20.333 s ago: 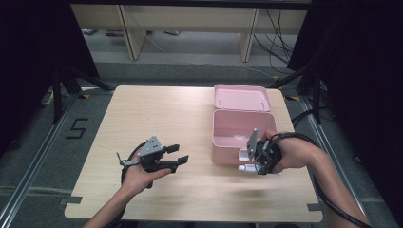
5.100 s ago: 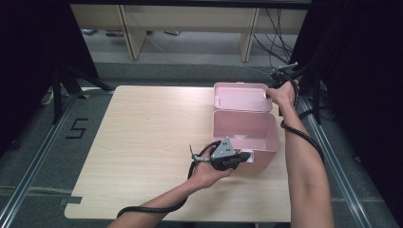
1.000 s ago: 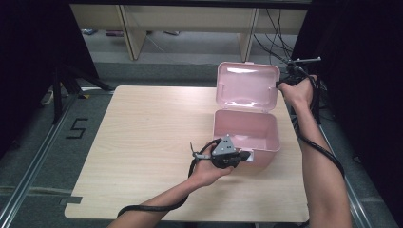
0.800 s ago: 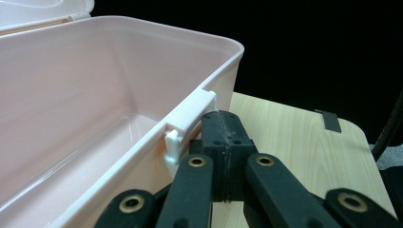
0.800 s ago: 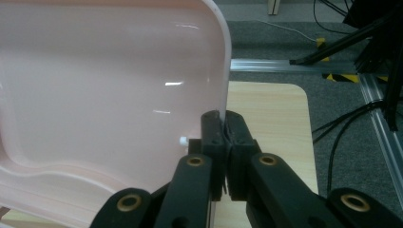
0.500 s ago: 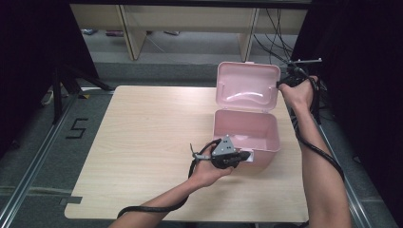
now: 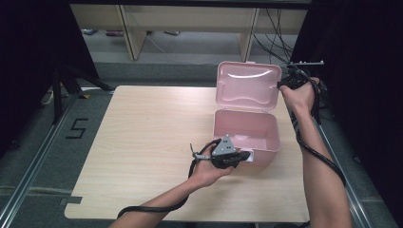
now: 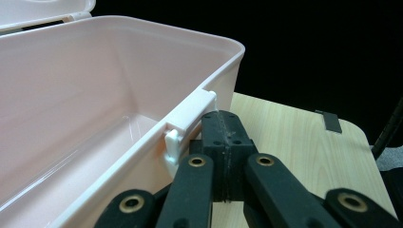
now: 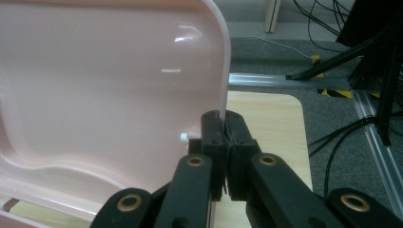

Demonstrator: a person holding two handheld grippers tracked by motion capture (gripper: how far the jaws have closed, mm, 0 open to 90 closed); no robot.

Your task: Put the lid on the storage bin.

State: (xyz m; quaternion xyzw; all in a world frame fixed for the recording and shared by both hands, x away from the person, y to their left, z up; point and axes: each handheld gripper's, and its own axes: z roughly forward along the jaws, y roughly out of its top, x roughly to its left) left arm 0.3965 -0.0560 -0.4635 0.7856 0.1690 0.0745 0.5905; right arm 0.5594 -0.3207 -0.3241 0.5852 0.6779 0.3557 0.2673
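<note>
— Where does the pink box (image 7: 247, 133) stand?

— On the right half of the wooden counter (image 7: 142, 137), its lid (image 7: 248, 85) raised upright at the far side.

— And the right gripper (image 9: 223, 124)?

— Its fingers pinch the lid's right edge, holding it up.

— The left gripper (image 8: 222, 130)?

— Fingers pressed together, tips against the box's near wall just beside the white latch (image 8: 187, 121); whether they clamp anything cannot be told.
</note>
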